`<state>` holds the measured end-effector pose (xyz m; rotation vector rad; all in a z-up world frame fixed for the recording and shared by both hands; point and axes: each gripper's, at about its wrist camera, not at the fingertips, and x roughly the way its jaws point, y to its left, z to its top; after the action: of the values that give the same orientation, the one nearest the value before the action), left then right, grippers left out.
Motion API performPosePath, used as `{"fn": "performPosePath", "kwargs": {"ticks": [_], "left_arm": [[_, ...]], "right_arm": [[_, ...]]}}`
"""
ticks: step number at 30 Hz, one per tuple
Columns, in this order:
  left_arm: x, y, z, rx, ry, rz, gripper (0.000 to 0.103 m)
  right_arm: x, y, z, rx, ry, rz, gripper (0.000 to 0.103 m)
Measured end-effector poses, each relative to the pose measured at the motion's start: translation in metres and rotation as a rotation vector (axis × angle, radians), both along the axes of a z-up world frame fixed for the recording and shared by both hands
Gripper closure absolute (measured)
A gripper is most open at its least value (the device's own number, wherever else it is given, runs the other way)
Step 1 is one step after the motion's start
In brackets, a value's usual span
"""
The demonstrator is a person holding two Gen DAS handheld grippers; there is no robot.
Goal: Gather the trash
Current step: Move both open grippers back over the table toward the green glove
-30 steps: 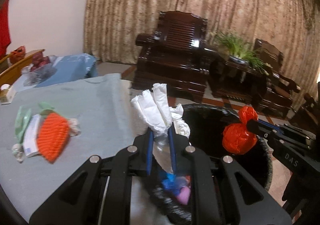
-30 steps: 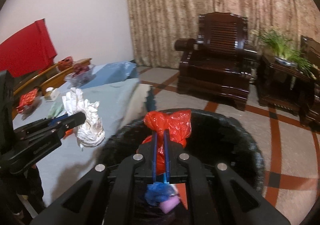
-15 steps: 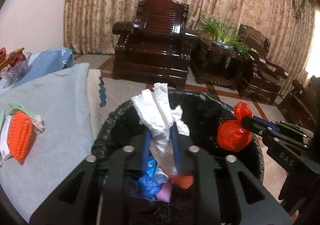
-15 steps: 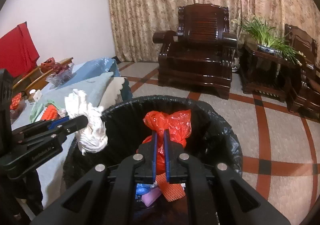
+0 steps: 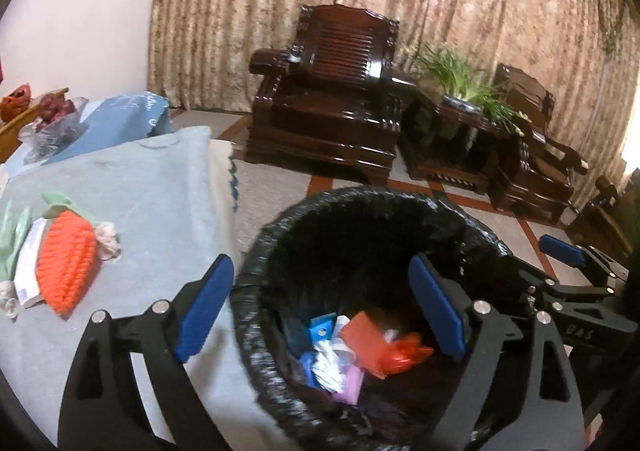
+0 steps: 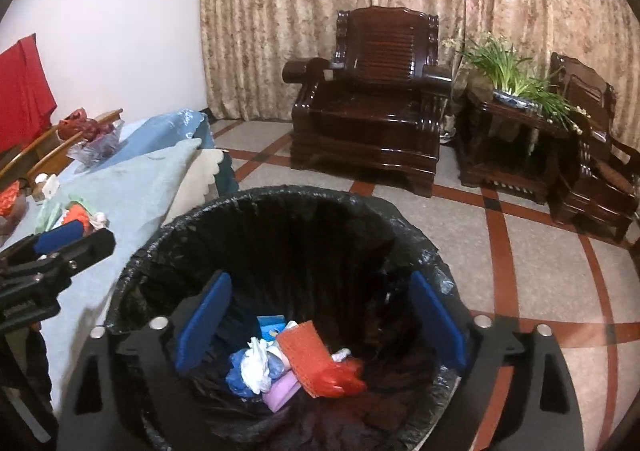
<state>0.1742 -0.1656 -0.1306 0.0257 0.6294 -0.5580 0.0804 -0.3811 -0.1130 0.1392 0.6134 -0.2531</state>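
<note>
Left-wrist view, left to right: orange knitted carrot (image 5: 66, 265) lies at left of frame on the pale blue cloth over the counter (image 5: 160, 187), touching a white packet (image 5: 26, 271) on its left. Left gripper (image 5: 320, 307) sits lower centre, blue pads spread wide, nothing between them; it hangs over the near rim of the black-lined trash bin (image 5: 360, 203). In the bin bottom: white crumpled tissue (image 5: 330, 365), red plastic bag (image 5: 400, 355), plus blue, pink and orange scraps. Right gripper (image 5: 560, 251) enters from right edge over the bin's right rim, empty. Right-wrist view, left to right: left gripper's arm at left edge above the counter (image 6: 132, 187), carrot (image 6: 76, 215) just behind it; right gripper (image 6: 320, 325) lower centre, pads wide apart and empty, over the bin (image 6: 280, 195); tissue (image 6: 256, 365) and red bag (image 6: 340, 375) rest inside, touching. Dark wooden armchair (image 6: 372, 103) upper centre, potted plant (image 6: 516, 79) upper right.
</note>
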Motion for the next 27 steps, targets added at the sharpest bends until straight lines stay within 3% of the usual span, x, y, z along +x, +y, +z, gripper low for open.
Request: {"fn": "performPosePath", "kwargs": {"ticks": [11, 27], "left_arm": [[0.004, 0.076, 0.024, -0.001, -0.058, 0.179, 0.014], [0.024, 0.212, 0.034, 0.043, -0.091, 0.485, 0.014]], "right_arm": [[0.019, 0.052, 0.02, -0.012, -0.072, 0.116, 0.006], [0.094, 0.165, 0.028, 0.02, -0.104, 0.336, 0.006]]}}
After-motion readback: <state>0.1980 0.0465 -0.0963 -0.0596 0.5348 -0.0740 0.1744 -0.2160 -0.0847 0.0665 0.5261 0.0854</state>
